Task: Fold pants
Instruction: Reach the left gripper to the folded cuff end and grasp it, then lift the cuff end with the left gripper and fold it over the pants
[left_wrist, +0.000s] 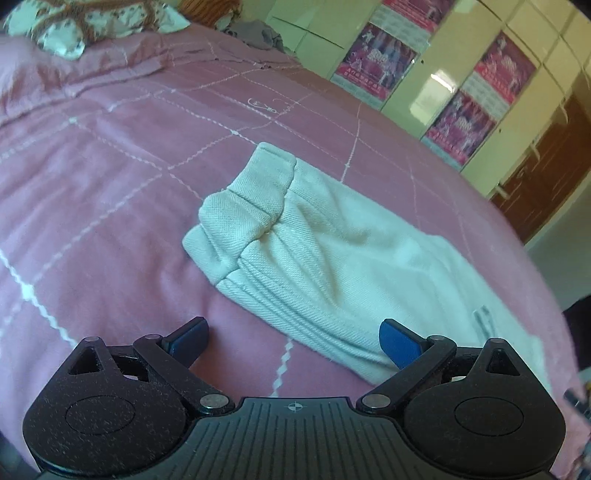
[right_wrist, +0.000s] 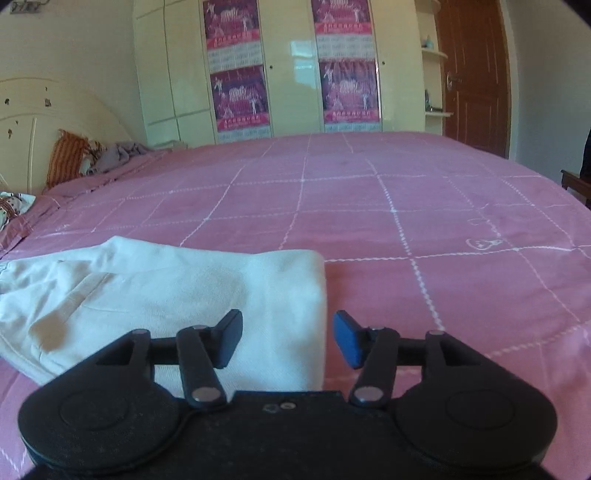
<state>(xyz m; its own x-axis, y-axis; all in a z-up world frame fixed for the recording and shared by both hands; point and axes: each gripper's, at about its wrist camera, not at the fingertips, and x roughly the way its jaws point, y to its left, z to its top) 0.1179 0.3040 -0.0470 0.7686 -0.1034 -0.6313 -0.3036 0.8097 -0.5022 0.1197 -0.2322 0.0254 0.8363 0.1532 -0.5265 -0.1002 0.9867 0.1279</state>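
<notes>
Left claw gapes wide, empty, above folded pants on bed; right claw parted, empty, over pants' edge.

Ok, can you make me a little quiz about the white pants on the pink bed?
1. True or false: the left tool is clamped on the pants.
2. The bedspread under the pants is: A pink with white grid lines, B plain blue, C green stripes.
3. What hangs on the wardrobe doors behind the bed?

Key: 1 false, it is open and holds nothing. 2 A. 3 Pink posters.
</notes>
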